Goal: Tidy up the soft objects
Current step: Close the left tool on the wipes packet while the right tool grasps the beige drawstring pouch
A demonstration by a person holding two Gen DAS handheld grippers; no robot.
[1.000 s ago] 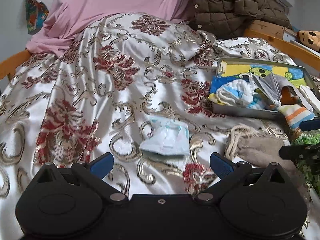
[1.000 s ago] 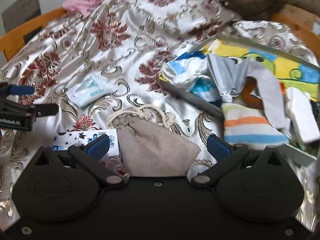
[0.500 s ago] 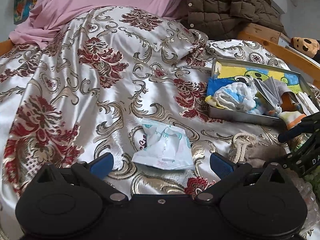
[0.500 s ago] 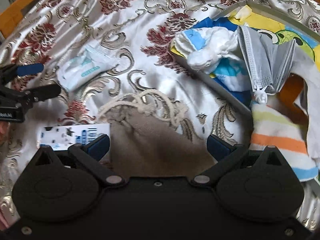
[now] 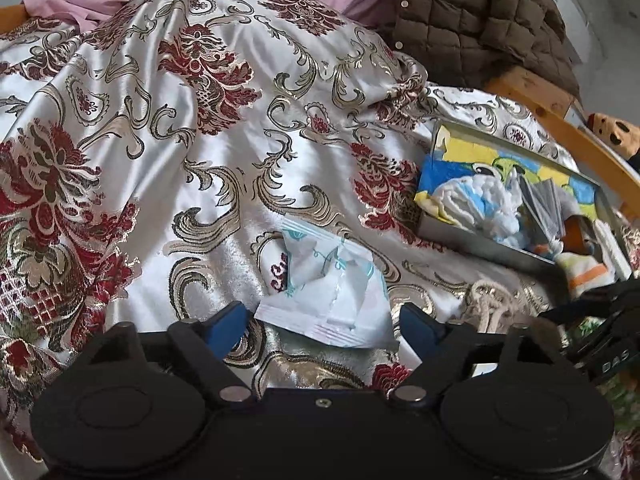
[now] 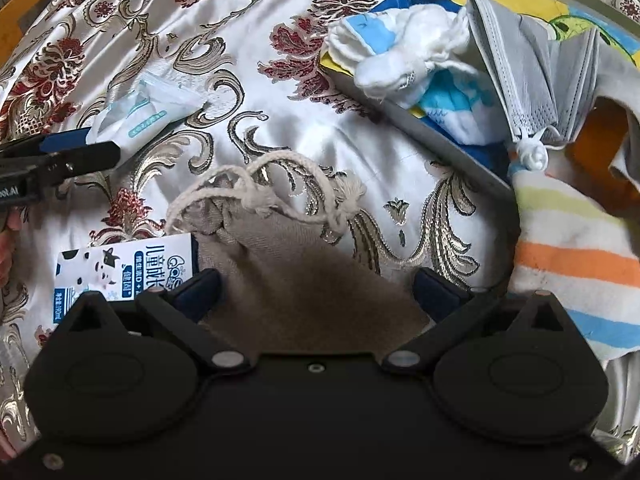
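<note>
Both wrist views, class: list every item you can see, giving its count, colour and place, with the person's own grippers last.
Bedspread: one, silver satin with red and gold flowers, covering the bed.
Tissue pack: one, white and pale blue, between the left gripper's fingers.
Drawstring pouch: one, beige, between the right gripper's fingers.
Milk carton: one, white and blue, left of the pouch.
Tray: one, grey metal, on the bed's right.
Face mask: one, grey, in the tray.
Striped cloth: one, pastel stripes, hanging over the tray's edge.
Quilted jacket: one, brown, at the bedhead.
Left gripper: closing around the tissue pack, pads not yet pressing.
Right gripper: open over the pouch.
</note>
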